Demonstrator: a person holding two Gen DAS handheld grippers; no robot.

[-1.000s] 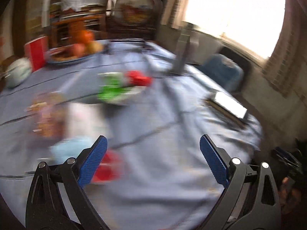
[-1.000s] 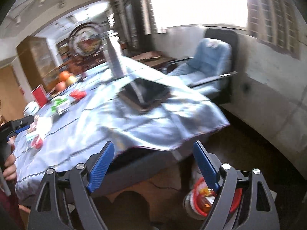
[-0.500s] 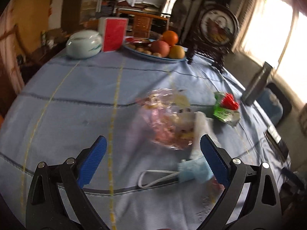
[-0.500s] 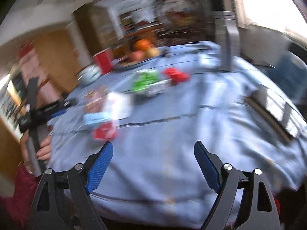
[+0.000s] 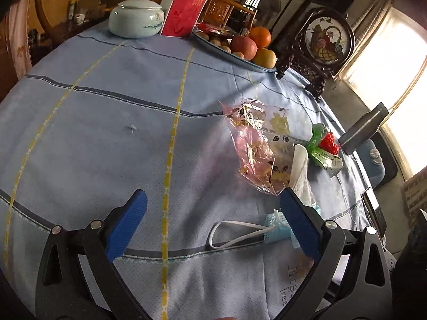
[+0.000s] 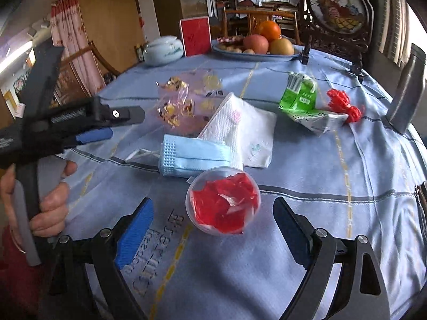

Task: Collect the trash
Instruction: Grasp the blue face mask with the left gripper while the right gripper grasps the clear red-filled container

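1. Both grippers have swung from the table edge toward the trash.
2. Right gripper (image 6: pixel 213 213), jaws just widened, brackets the clear plastic dome of red scraps (image 6: pixel 223 202) without touching.
3. Left gripper (image 5: pixel 213 213) gapes empty over the blue tablecloth (image 5: pixel 106 133), its right finger beside the blue face mask (image 5: pixel 277 226).

Clear dome of red wrappers (image 6: pixel 223 203) touching blue mask (image 6: pixel 194 158)

face mask (image 5: pixel 277 226): lying partly behind the left gripper's finger (image 5: pixel 299 226), at four o'clock.
phone (image 5: pixel 375 208): running off at the three o'clock edge, details too small.
bottle (image 6: pixel 405 90): being clipped at two o'clock.
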